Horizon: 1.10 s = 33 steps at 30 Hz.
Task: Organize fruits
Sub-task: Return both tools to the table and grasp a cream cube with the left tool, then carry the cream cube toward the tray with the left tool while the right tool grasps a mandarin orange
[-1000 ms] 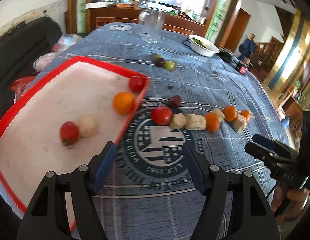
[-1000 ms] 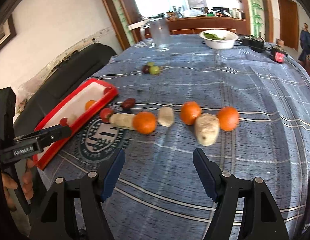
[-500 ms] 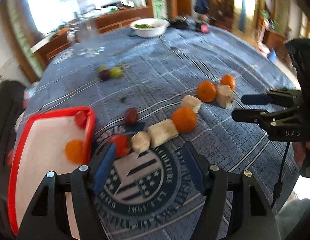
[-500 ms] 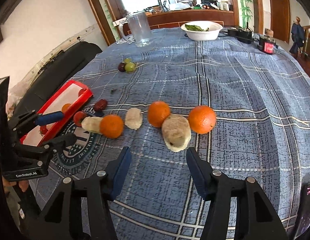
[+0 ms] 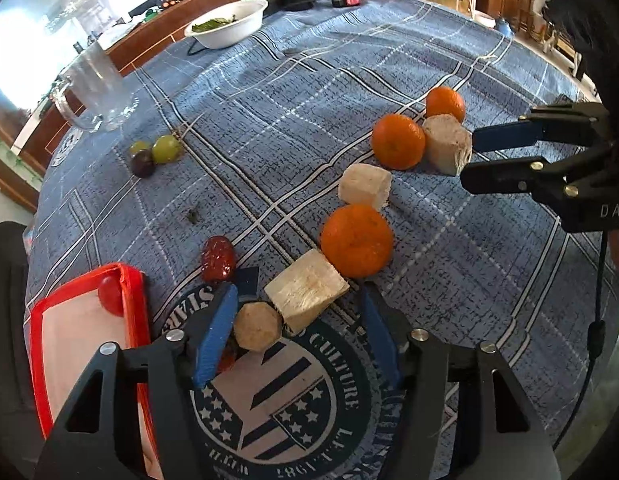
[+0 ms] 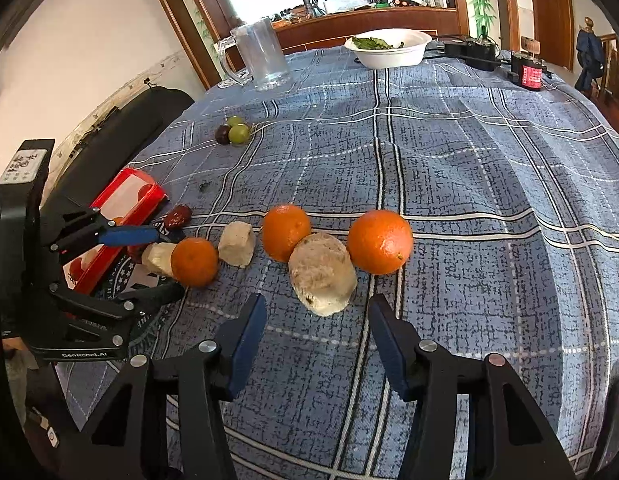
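I hold my left gripper (image 5: 295,322) spread around two pale chunks (image 5: 258,326) just right of the red tray (image 5: 35,344); my right gripper (image 6: 315,334) gapes, empty, before another pale chunk (image 6: 322,274) farther right of the tray, between two oranges (image 6: 379,247).

A row of fruit runs across the table (image 6: 469,160) — 3 oranges (image 6: 286,232) with pale chunks (image 6: 322,278) between them. The tray (image 6: 109,254) sits at the left end of the row, with a round fruit (image 5: 110,298) in its far corner. Behind the row lie 3 grapes (image 6: 238,134) — and farther back a mug (image 6: 263,58) on the left and a bowl (image 6: 389,49) on the right.
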Motion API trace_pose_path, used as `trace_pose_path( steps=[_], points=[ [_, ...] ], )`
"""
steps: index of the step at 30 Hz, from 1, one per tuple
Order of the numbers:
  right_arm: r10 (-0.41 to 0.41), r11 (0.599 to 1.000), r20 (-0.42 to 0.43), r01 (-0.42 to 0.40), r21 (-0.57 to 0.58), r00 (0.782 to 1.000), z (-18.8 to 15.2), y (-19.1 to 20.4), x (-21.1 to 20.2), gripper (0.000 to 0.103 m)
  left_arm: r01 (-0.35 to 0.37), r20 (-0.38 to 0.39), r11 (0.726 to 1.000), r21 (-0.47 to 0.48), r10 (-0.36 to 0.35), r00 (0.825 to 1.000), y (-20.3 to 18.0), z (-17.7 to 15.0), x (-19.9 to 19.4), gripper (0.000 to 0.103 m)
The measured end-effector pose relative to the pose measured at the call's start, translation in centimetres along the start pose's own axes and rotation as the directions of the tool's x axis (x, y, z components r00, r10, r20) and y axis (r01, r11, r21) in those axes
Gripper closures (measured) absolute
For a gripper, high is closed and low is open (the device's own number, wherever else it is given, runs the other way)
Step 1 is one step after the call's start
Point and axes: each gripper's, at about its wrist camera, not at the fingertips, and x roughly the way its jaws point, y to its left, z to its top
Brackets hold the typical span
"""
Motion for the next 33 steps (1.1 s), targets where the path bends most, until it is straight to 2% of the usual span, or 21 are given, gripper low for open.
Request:
trace_pose_path(
  steps=[3,5,8,10,12,16,20,22,25,30,33],
  points=[
    [0.005,1.000,-0.001,-0.005,0.000,1.000,0.3,0.1,0.2,0.052,0.001,0.001,1.000,0.015,-0.001,1.000,-0.1,0.4,0.3,0.044],
    [0.002,1.000,0.001,-0.002,0.001,1.000,0.4,0.2,0.2,0.052,0.014,0.002,1.000,0.020,-0.014,1.000,-0.1,0.5,0.5,0.051],
    [0.000,1.000,0.001,0.000,0.010,1.000,0.5,0.0,0.2,0.052,-0.009,0.019,0.999,0.042,0.008,1.000,-0.4,0.6,0.4,0.059],
    [0.001,1.000,0.000,-0.001,0.013,1.000,0.5,-0.1,0.2,0.052,-0.022,0.025,0.999,0.047,0.021,0.999,-0.7,0.6,0.4,0.061],
    [-0.001,1.000,0.001,0.001,0.017,1.000,0.6,-0.1,0.1,0.052,-0.020,0.034,0.999,0.046,0.019,0.999,-0.9,0.6,0.2,0.067],
    [-0.011,1.000,0.034,0.010,0.023,0.999,0.8,-0.4,-1.2,0.052,0.003,0.052,0.999,0.036,-0.005,0.999,-1.7,0.1,-0.5,0.067],
    [-0.025,0.997,0.059,0.020,0.073,0.998,1.1,-1.7,-1.6,0.052,0.063,0.055,0.998,-0.015,-0.062,0.997,-2.3,-0.9,-1.4,0.067],
    [-0.017,0.994,0.062,0.011,0.108,0.998,1.4,-2.5,-1.3,0.056,0.091,0.061,0.994,-0.055,-0.087,0.994,-2.6,-1.8,-1.8,0.067],
    [0.008,0.986,0.066,-0.019,0.168,0.998,1.9,-3.5,-0.6,0.061,0.101,0.076,0.989,-0.111,-0.093,0.993,-2.8,-2.9,-2.6,0.067],
    [0.024,0.967,0.076,-0.043,0.253,0.997,2.9,-4.3,0.6,0.061,0.121,0.105,0.973,-0.199,-0.102,0.989,-2.1,-3.9,-2.9,0.066],
    [0.039,0.958,0.065,-0.056,0.280,0.997,3.3,-4.7,1.6,0.062,0.115,0.115,0.970,-0.216,-0.091,0.989,-2.2,-3.7,-2.6,0.066]
  ],
)
